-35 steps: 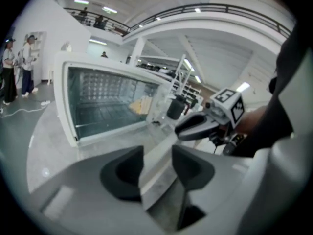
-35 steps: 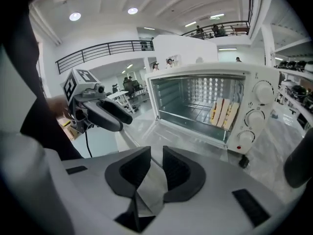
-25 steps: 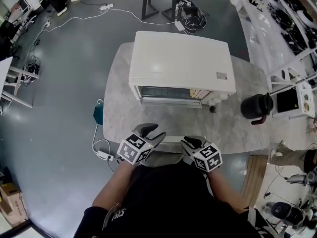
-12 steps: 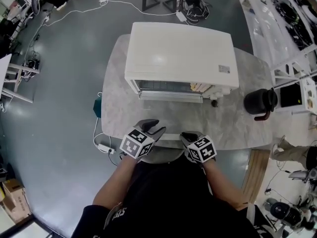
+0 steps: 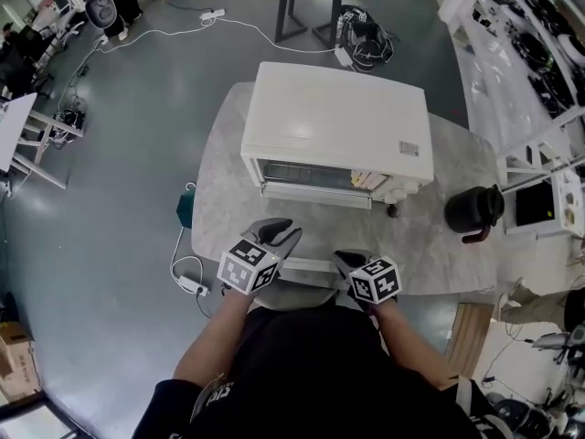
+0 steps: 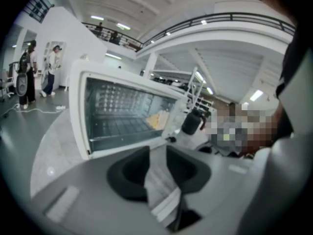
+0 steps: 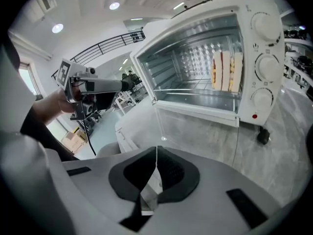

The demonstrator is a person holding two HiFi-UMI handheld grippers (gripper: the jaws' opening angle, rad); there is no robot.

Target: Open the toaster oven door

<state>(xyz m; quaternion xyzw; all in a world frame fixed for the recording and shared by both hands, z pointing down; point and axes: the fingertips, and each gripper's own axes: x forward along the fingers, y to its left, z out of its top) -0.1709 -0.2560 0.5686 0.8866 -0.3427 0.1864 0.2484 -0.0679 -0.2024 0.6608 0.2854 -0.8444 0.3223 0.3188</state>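
A white toaster oven [image 5: 338, 126] stands on the marble table [image 5: 430, 236]. Its glass door [image 7: 195, 126] lies folded down flat toward me, its white handle bar [image 5: 302, 265] near the table's front edge. Toast slices [image 7: 225, 72] stand inside on the rack. My left gripper [image 5: 279, 231] hovers just left of the handle bar, jaws closing with a gap still between them and nothing in it. My right gripper [image 5: 352, 262] hangs at the front edge beside the bar's right end. Its jaws are closing too, tips meeting on nothing.
A black kettle [image 5: 473, 208] sits at the table's right end. Three control knobs [image 7: 266, 62] run down the oven's right side. A power strip and cable [image 5: 187, 282] lie on the floor to the left. Shelving [image 5: 539, 80] stands at the right.
Both grippers' jaws have narrowed, the right one until its tips meet. The hands stay near the table's front edge. The head view has shifted slightly.
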